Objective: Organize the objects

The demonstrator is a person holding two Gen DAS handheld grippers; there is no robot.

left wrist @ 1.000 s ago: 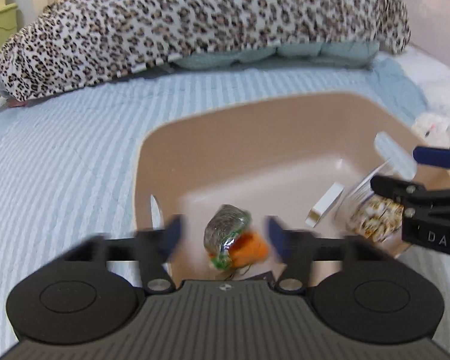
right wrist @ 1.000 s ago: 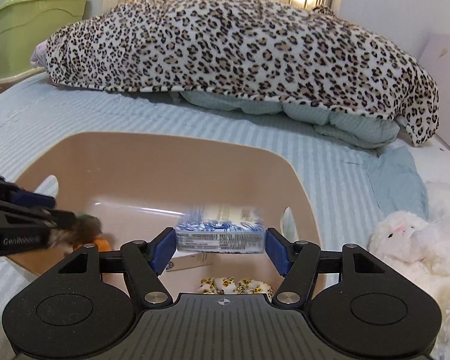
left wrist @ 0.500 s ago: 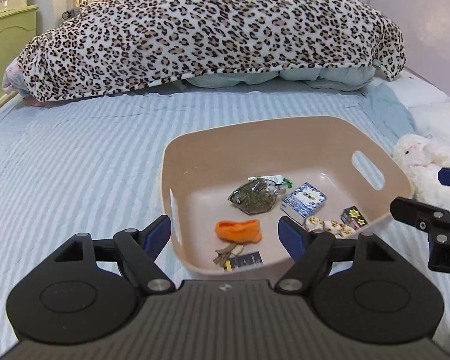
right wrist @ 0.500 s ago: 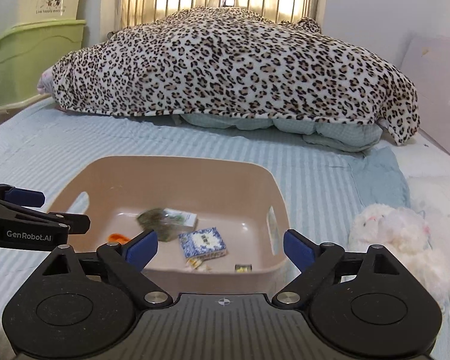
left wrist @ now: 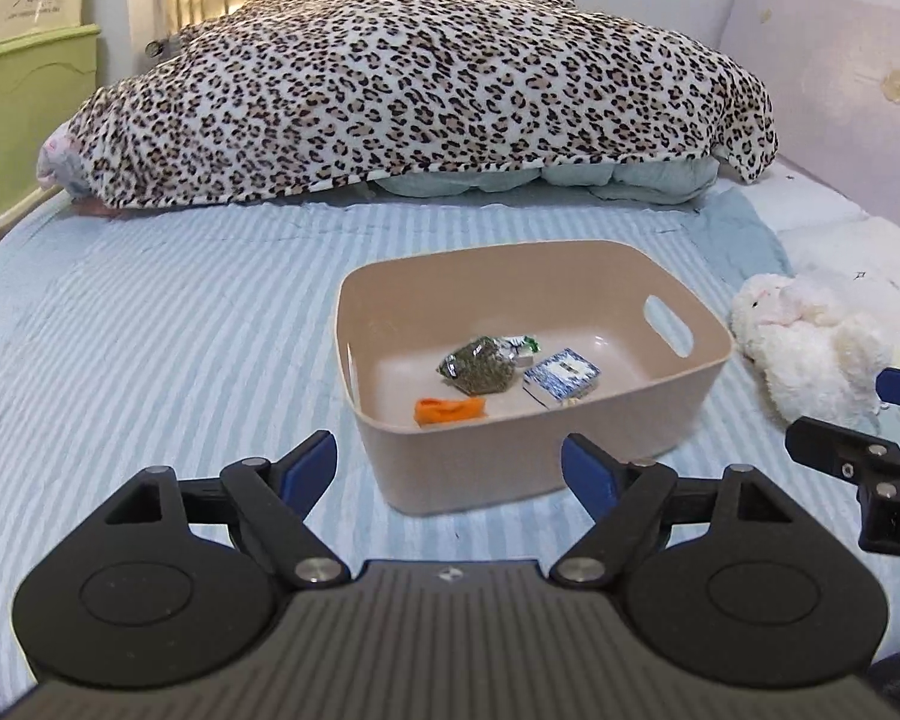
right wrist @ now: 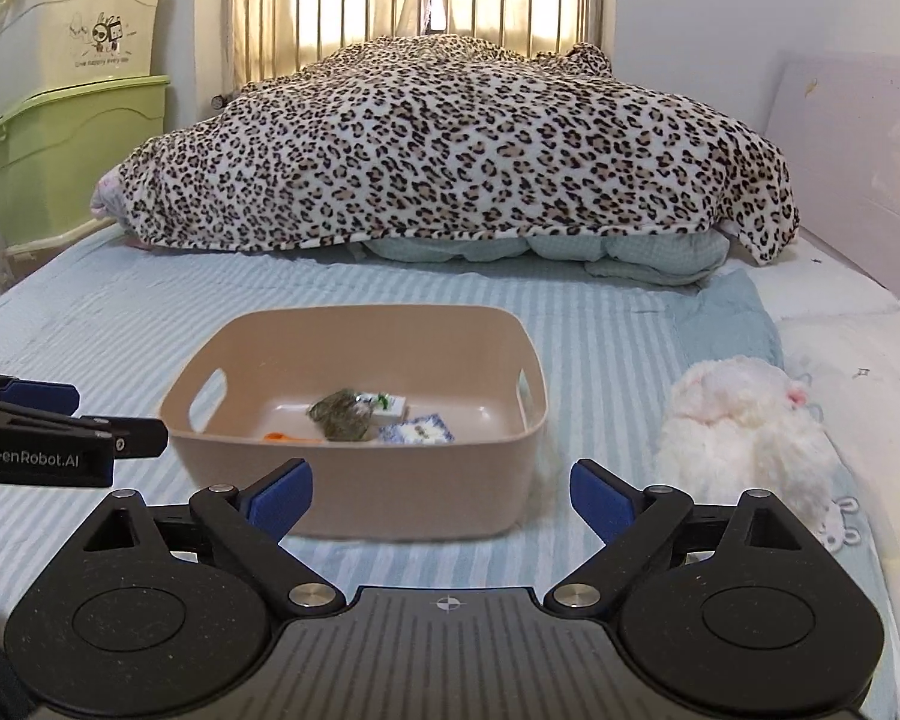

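Both grippers, left (left wrist: 448, 466) and right (right wrist: 441, 493), fingers spread, empty. Smooth tan bin (left wrist: 546, 462); near wall hides some contents.

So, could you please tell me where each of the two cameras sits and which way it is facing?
Left wrist: on the left gripper, facing the beige bin from low over the bed; its own open fingers show, with the right gripper at the right edge.
Right wrist: on the right gripper, facing the bin from its right; open fingers show, left gripper at left.
Shared: bin, white plush toy, leopard blanket.
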